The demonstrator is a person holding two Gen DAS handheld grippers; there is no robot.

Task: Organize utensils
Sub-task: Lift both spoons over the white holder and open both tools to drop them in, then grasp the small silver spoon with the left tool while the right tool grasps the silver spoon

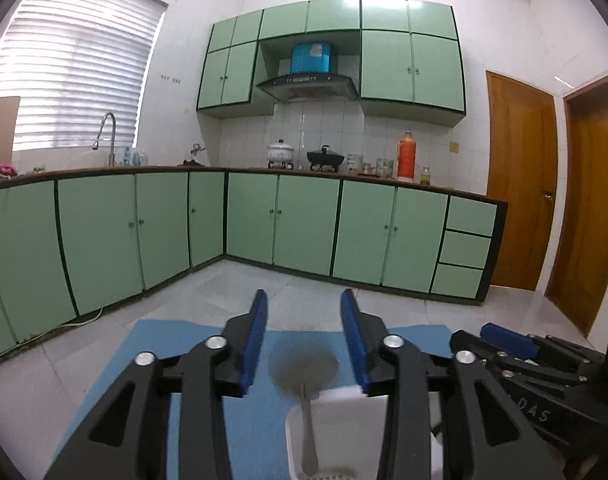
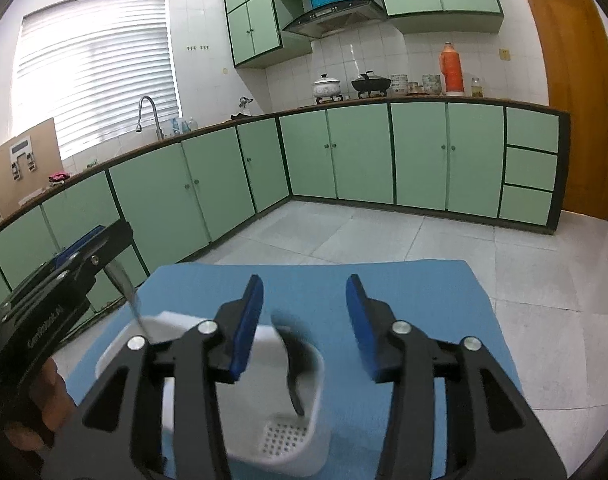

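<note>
Utensils stand in a white plastic holder (image 2: 276, 432) on a blue mat (image 2: 423, 288), directly below both grippers. Seen from the left wrist camera, the left gripper (image 1: 304, 316) has its two blue-padded fingers apart, with nothing pressed between them. Below the gap, a metal spatula (image 1: 304, 368) is blurred; its flat head points away from the camera and its handle runs down into the holder (image 1: 343, 420). The pads do not touch it.

Seen from the right wrist camera, the right gripper (image 2: 304, 304) also has its blue pads apart and empty. A dark utensil (image 2: 294, 364), blurred, leans inside the holder below the gap, its lower end near the perforated floor. To the left in this view, the left gripper (image 2: 84, 248) comes in from the side, held by a hand (image 2: 52, 396), and the spatula's metal head (image 2: 122, 280) shows beneath its tip.

The mat lies on a pale tiled floor (image 2: 383, 236). Beyond it, mint-green cabinets (image 1: 304, 220) run along two walls under a dark countertop. On the counter sit a white pot (image 1: 280, 150), a black pan (image 1: 324, 156) and an orange thermos (image 1: 407, 156). A window with white blinds (image 1: 76, 68) is on the left, wooden doors (image 1: 519, 180) on the right.
</note>
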